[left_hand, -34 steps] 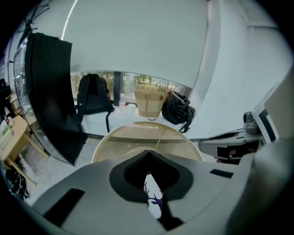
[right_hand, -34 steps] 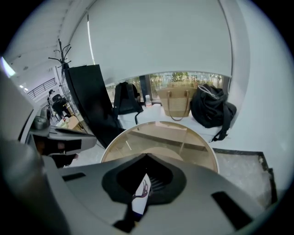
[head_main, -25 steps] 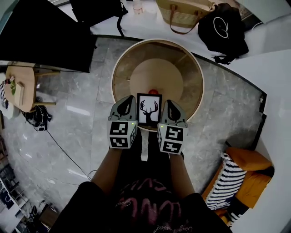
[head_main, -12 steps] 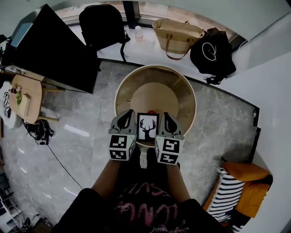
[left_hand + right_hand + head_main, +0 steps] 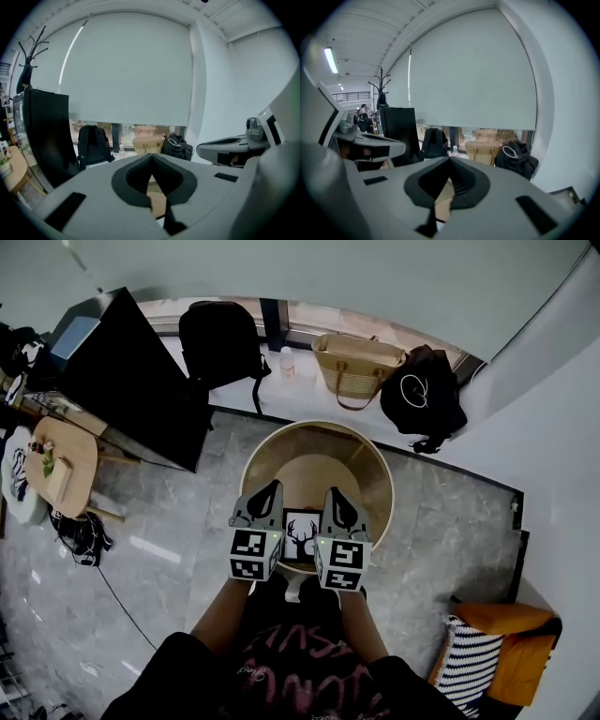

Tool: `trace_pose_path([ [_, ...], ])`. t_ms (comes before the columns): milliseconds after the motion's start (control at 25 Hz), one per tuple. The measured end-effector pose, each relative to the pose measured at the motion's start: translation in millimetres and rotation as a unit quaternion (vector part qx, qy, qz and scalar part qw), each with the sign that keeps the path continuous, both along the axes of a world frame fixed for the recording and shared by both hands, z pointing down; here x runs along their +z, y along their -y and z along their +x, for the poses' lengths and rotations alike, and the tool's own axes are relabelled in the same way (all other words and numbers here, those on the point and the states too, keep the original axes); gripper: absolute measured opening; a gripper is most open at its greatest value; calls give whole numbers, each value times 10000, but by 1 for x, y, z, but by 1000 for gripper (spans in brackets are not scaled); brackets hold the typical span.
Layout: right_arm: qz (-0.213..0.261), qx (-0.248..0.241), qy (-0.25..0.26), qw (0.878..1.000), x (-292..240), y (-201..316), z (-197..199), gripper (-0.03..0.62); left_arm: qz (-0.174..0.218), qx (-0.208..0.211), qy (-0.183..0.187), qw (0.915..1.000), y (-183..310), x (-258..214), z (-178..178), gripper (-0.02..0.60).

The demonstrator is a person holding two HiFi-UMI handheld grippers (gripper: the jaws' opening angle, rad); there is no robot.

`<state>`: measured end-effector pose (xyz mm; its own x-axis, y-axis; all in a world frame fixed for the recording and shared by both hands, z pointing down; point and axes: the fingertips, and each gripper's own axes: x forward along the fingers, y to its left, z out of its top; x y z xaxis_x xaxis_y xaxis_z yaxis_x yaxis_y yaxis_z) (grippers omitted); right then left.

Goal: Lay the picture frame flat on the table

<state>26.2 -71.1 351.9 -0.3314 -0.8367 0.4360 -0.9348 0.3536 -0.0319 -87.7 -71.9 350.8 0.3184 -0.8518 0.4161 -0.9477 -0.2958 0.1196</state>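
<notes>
The left tool [image 5: 271,488] and right tool [image 5: 334,493] are both clenched, tips together, with nothing between them. They are held over the near part of the round desk [image 5: 370,474]. The frame [image 5: 300,533] sits at the desk's near edge, between the tools. Whether it is flat or tilted cannot be told.

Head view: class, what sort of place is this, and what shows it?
Probably an office or lounge room indoors: a grey marble-look floor, a large black screen, and bags lined along a window ledge under a roller blind.
</notes>
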Motion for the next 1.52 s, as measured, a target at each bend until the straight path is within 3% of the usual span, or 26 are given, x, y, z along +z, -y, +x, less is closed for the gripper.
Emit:
trace_pose_path([
  [480,649,-65,-163,9977,-63,15,8,20,607,70,-71,9981,20,-65,4,9],
  [1120,1443,35,-206,9893,-135,23,21,20,1492,37,-140,9887,33,-146,-4,9],
  [1520,1574,65,-208,9873,-145,21,18,20,1613,71,-174,9867,29,-155,0,9],
])
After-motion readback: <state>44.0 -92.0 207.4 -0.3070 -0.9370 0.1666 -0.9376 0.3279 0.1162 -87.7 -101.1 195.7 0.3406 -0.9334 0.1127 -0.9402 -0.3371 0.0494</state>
